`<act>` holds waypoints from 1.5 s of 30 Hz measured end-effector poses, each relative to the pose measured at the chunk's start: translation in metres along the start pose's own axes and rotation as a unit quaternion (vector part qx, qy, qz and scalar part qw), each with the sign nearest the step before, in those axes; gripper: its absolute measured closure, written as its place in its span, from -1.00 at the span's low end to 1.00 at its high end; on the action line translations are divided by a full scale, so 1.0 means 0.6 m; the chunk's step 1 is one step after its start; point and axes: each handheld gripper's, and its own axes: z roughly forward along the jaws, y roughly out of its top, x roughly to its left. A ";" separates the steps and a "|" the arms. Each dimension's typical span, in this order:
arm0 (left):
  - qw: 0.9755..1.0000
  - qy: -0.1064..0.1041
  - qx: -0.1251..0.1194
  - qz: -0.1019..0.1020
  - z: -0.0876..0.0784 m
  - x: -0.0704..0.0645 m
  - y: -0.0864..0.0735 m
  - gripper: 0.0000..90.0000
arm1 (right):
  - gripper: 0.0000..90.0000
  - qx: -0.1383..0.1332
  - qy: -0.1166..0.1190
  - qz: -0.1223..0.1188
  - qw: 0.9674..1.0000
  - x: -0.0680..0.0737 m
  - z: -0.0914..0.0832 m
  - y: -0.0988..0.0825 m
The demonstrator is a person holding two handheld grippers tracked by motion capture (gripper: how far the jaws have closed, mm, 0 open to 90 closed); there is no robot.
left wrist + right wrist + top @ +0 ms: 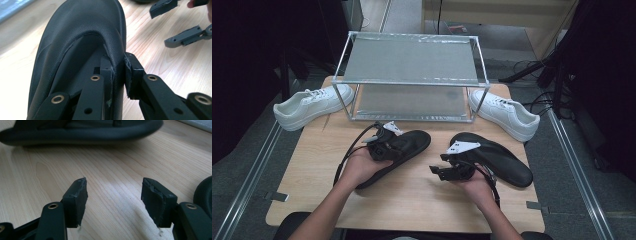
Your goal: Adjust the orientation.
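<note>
L tool (398, 137) is pinching the side wall of the L black shoe (404, 150), which is lying on the worktop (412, 195) just in front of the metal rack (412, 75). Rack shelves are holding nothing. R tool (113, 200) is hovering w/ jaws spread, nothing betw. them, beside the R black shoe (502, 160).

I see my wood table (412, 195). At its far side stands a metal rack (412, 75) with two shelves. A white shoe (312, 105) lies just left of the rack, at the table's edge. Another white shoe (504, 114) lies just right of it. A second black shoe (497, 157) lies nearer me, on the right.
</note>
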 end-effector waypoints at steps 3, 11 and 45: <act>1.000 -0.004 -0.004 -0.007 0.017 0.000 -0.003 0.77 | -0.14 0.001 0.001 0.002 1.000 0.000 0.003 0.000; 1.000 -0.014 -0.006 -0.005 0.047 -0.005 -0.009 0.79 | -0.14 0.005 0.004 0.000 1.000 0.005 0.010 0.000; 0.998 -0.010 -0.059 0.007 -0.020 0.028 -0.048 0.01 | -0.11 0.003 0.005 -0.005 1.000 0.005 0.014 0.004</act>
